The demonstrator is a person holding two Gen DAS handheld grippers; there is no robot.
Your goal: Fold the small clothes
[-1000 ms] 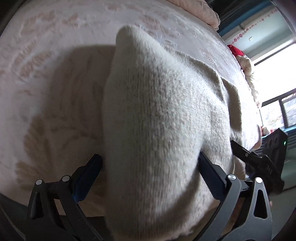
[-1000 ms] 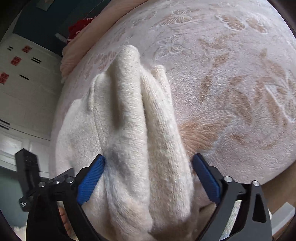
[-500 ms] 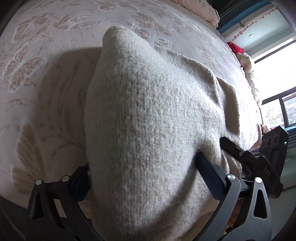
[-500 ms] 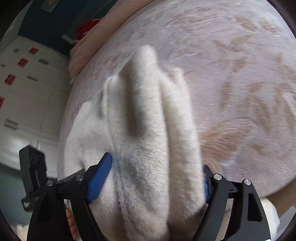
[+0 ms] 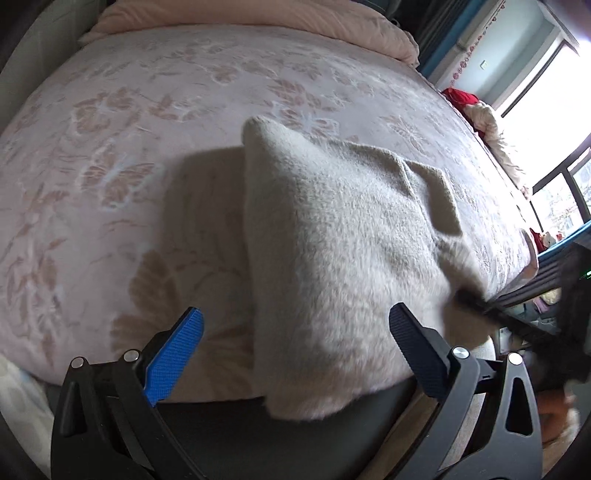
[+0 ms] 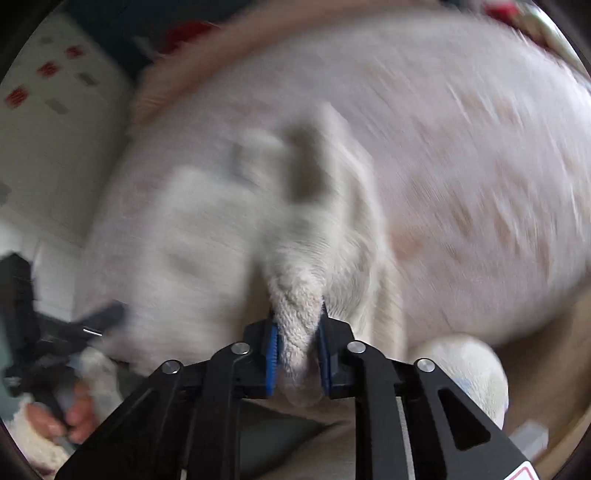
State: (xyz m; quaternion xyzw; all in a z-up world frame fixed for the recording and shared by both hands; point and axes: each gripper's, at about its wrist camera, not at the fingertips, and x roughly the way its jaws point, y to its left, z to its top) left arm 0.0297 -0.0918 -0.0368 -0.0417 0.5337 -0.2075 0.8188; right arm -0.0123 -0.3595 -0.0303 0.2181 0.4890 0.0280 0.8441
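A: The right wrist view shows what the left one cannot: the right gripper (image 6: 297, 354) has its blue pads pinched on a bunched fold of the cream knitted garment (image 6: 295, 321). Its jaws have just been closing, and the knit sits squeezed between them.

B: And the left gripper (image 5: 291, 350)?

A: Its jaws stand wide, the pads pressing on nothing. The garment (image 5: 343, 258) lies between and beyond them on the patterned pink bedspread (image 5: 129, 147), its near corner hanging over the bed's edge.

B: What differs from a second ago?

A: Then both grippers stood wide about the cloth. The bed now looks farther from the left camera, with more bedspread in view, and the right view has blurred.

B: Farther off?

A: A folded peach quilt (image 5: 258, 14) at the bed's far end, and a bright window (image 5: 546, 96) to the right.
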